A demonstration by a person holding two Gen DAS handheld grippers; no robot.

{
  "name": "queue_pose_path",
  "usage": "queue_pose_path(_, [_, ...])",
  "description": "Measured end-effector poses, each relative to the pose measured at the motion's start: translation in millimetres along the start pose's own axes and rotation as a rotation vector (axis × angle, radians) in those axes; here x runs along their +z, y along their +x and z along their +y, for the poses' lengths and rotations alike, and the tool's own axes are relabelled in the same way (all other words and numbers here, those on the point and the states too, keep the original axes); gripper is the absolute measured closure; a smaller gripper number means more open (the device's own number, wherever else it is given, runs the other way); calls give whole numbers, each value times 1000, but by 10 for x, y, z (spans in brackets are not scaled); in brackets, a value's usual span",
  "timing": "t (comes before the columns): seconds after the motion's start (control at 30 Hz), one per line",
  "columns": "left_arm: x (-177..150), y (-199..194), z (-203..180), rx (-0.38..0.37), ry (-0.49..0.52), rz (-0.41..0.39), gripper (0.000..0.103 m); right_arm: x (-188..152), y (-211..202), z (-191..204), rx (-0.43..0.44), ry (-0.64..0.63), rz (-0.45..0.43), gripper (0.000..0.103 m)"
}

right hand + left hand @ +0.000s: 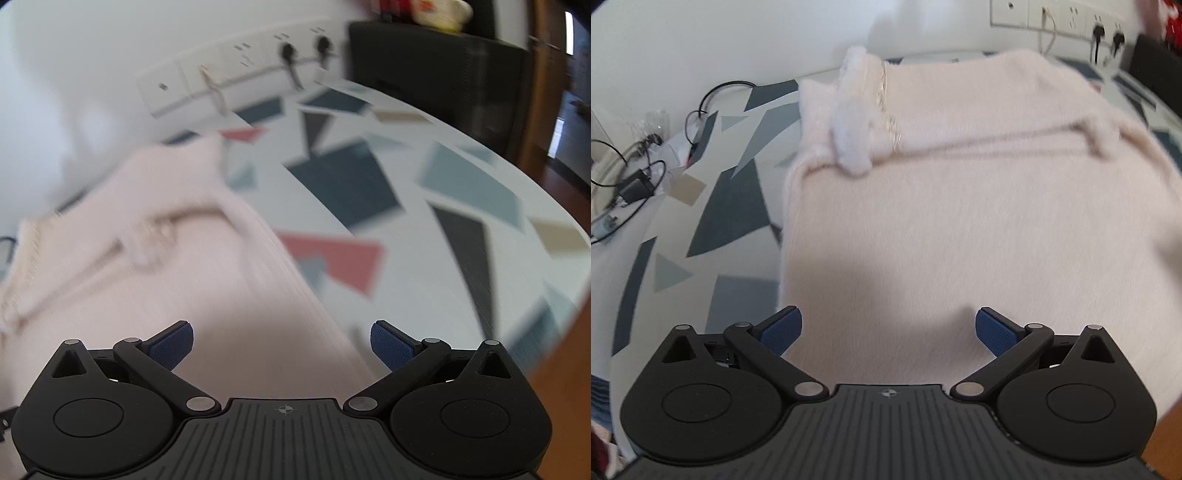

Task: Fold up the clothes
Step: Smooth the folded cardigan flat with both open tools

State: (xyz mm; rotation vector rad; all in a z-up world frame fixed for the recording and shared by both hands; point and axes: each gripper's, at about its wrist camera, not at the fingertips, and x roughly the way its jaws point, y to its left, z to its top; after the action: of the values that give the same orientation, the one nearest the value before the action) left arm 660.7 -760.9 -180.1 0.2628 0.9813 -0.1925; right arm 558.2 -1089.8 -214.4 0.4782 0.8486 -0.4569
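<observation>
A pale pink fuzzy sweater [960, 229] lies folded on the table, with a white fluffy collar [851, 125] and a thin chain trim at its far left. My left gripper [888, 330] is open and empty, above the sweater's near edge. In the right wrist view the sweater [207, 280] fills the left half, blurred by motion. My right gripper [282, 345] is open and empty, above the sweater's right edge.
The table [424, 236] has a white cloth with grey, blue and red geometric patches. Black cables and a charger [635, 188] lie at the far left. Wall sockets with plugs [1104, 33] sit behind. A dark cabinet [436, 74] stands at the back right.
</observation>
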Motion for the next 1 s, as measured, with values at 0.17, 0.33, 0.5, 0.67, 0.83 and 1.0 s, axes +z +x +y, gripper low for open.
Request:
queue_pose_path(0.17, [-138,18,57,-16,-38,10,0,-265,-285,-142,-14,0,-8,1])
queue_pose_path(0.33, [-126,88,175,-79,-102,58,0,-253,-336,-236,-5,-2,-8,1])
queue_pose_path(0.5, [-141,81,137,-58,-132,58,0,-70,-164,-189,21,-54,16,1])
queue_pose_path(0.67, [-168,58,123,-41,-164,45,0,72,-12,-122,48,-147,0,1])
queue_pose_path(0.83, [-227,32,133,-47,-152,21,0,159,266,-86,62,-177,50,1])
queue_pose_path(1.0, [-276,23,148,-64,-130,-5,0,131,411,5,58,-221,66,1])
